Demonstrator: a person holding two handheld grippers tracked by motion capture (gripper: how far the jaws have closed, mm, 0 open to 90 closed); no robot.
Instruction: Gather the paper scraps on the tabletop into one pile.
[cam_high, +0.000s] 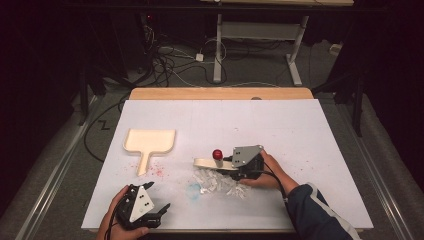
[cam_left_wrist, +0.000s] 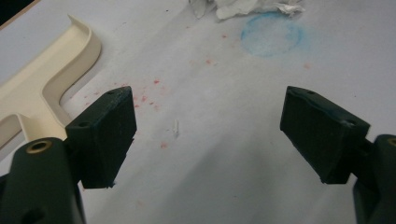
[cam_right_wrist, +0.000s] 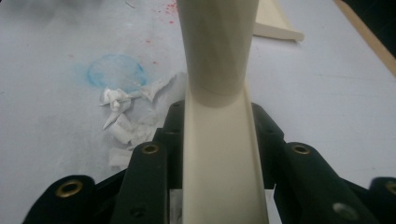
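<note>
Over scraps: R tool pinching brush handle | red knob seen from high | L tool spread

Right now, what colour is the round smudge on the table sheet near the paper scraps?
Light blue; the smudge shows best in the left gripper view.

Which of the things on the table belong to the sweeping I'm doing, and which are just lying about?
In the job:
- right gripper, jaws shut on the cream tool
- paper scraps beside it
- dustpan, probably where they go

Lying about:
- blue ring stain
- red specks
- left gripper, jaws open, holding nothing
</note>
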